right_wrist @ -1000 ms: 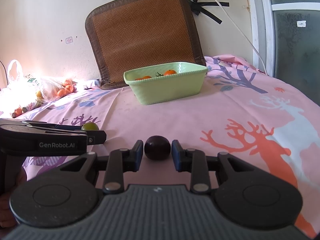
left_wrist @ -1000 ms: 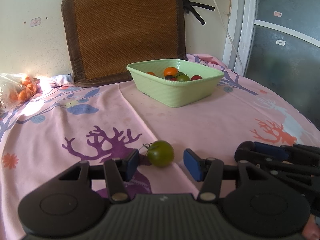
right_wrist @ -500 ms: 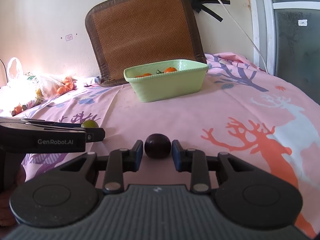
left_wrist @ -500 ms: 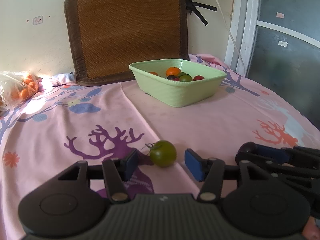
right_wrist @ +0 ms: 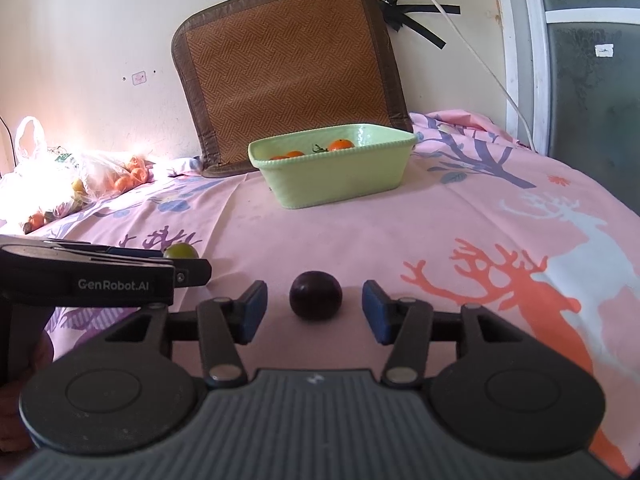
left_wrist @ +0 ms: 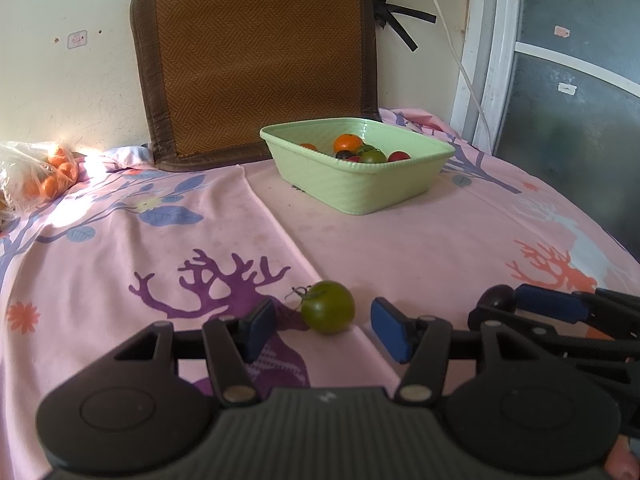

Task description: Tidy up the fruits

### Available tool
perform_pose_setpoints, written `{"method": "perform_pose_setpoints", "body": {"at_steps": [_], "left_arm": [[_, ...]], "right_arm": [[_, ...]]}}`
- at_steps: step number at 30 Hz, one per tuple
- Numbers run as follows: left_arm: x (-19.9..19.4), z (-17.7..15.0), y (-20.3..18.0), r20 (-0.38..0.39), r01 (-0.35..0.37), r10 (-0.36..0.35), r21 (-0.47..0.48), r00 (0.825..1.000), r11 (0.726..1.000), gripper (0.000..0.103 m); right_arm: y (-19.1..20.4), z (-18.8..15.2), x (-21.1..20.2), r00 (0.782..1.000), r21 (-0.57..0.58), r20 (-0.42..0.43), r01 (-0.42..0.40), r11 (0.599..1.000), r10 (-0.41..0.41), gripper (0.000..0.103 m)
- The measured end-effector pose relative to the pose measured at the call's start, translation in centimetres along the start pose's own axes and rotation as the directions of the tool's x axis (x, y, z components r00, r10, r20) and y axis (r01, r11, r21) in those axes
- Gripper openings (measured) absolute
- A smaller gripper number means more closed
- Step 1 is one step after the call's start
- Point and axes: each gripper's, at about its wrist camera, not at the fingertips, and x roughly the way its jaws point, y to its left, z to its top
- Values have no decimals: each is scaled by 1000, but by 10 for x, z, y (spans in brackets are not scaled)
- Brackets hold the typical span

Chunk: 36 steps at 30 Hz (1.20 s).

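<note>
A green tomato [left_wrist: 328, 307] with a stem lies on the pink cloth between the fingers of my open left gripper [left_wrist: 326, 330], touching neither pad. It also shows in the right wrist view [right_wrist: 182, 251]. A dark purple fruit [right_wrist: 316, 296] lies on the cloth between the fingers of my open right gripper [right_wrist: 314, 312], with gaps on both sides; it shows in the left wrist view [left_wrist: 498, 297] too. A light green basket [left_wrist: 360, 188] holding several fruits stands farther back [right_wrist: 340, 184].
A brown woven mat [left_wrist: 256, 60] leans on the wall behind the basket. Plastic bags of orange fruit [right_wrist: 100, 176] lie at the far left. A white cable [right_wrist: 480, 60] hangs by the door frame at right. My left gripper [right_wrist: 100, 276] sits left of the right one.
My right gripper has opened wider around the dark purple fruit, which it was pinching before. The left gripper has stayed open around the green tomato and shifted only slightly.
</note>
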Motion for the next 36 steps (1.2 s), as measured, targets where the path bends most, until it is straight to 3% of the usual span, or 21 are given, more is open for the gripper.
{"method": "perform_pose_setpoints", "body": {"at_steps": [36], "left_arm": [[-1,-1,-1,1,7,-7,-8,1000,1000,55]], "right_arm": [[3,1,2,1000,-23,-18,4,1000,-5,55]]}}
